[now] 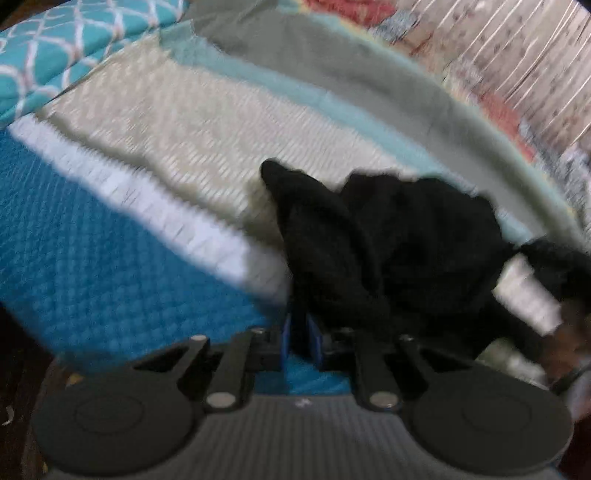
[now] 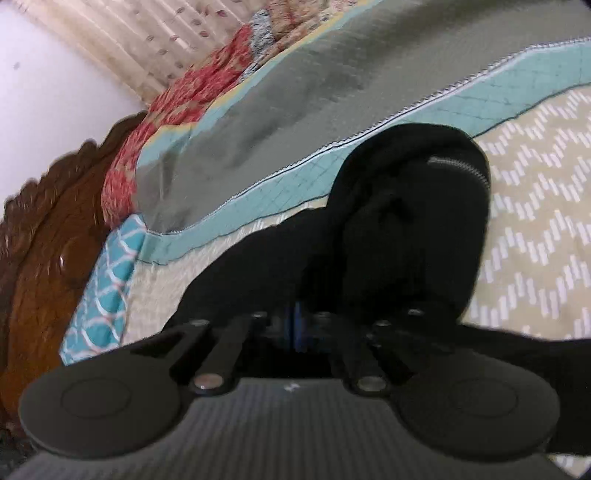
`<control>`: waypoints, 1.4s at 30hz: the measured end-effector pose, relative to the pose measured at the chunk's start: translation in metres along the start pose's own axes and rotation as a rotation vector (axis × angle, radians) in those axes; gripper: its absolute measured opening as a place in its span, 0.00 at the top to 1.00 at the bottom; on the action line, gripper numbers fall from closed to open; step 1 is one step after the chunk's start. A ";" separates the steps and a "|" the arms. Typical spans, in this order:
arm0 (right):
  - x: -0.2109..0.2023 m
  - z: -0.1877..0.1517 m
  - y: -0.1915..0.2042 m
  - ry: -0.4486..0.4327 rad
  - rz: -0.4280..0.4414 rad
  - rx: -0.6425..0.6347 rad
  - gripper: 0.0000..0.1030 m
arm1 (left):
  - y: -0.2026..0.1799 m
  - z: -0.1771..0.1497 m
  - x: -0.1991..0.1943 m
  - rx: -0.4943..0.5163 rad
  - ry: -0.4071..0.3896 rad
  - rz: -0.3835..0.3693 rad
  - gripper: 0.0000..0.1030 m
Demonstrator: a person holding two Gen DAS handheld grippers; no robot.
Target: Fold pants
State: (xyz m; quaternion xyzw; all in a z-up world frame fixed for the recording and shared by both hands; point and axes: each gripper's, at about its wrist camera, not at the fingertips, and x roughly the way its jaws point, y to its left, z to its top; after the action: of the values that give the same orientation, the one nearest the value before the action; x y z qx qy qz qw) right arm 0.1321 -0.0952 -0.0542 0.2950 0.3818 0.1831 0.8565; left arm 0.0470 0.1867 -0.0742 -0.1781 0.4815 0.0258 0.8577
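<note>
Black pants (image 1: pixel 391 251) bunched in soft, matte folds over a bed, blurred in the left wrist view. Left gripper (image 1: pixel 301 328) with blue pads (image 1: pixel 313 338) drawn close together, pinching a dark fold of cloth between them. Right gripper (image 2: pixel 299 325) likewise pressed together on the black fabric, blue pads (image 2: pixel 300 321) barely showing under the draped cloth.

In the right wrist view, pants (image 2: pixel 406 229) heaped into a rounded hump, with a silver zipper (image 2: pixel 461 168) curving across the top edge. Beneath, a beige quilt (image 2: pixel 535 221) printed with short white dashes in a zigzag, stitched and slightly puffy. Beside it a pale teal band (image 2: pixel 461 107) with diamond quilting and a fine sawtooth edge, then a smooth grey-green panel (image 2: pixel 295 110). Farther off, red floral patchwork (image 2: pixel 207 85), a carved brown wooden headboard (image 2: pixel 48 240) with a scalloped rim, and a pleated cream curtain (image 2: pixel 147 33).

In the left wrist view, deep blue waffle-textured cover (image 1: pixel 110 258) next to a white strip (image 1: pixel 166 218).
</note>
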 end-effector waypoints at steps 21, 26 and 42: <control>-0.091 -0.068 0.072 -0.043 0.227 -0.488 0.96 | -0.115 0.101 0.047 0.187 0.171 -0.730 0.22; -0.081 -0.071 0.080 -0.022 0.250 -0.545 0.95 | -0.102 0.105 0.062 0.162 0.161 -0.627 0.88; -0.012 0.098 -0.071 -0.092 -0.273 -0.044 0.58 | 0.126 0.115 0.001 -0.428 -0.238 -0.277 0.88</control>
State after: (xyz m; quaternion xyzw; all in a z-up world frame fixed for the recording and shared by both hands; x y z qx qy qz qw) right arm 0.2052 -0.1916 -0.0405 0.2296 0.3744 0.0597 0.8964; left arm 0.1146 0.3421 -0.0560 -0.4150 0.3319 0.0303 0.8466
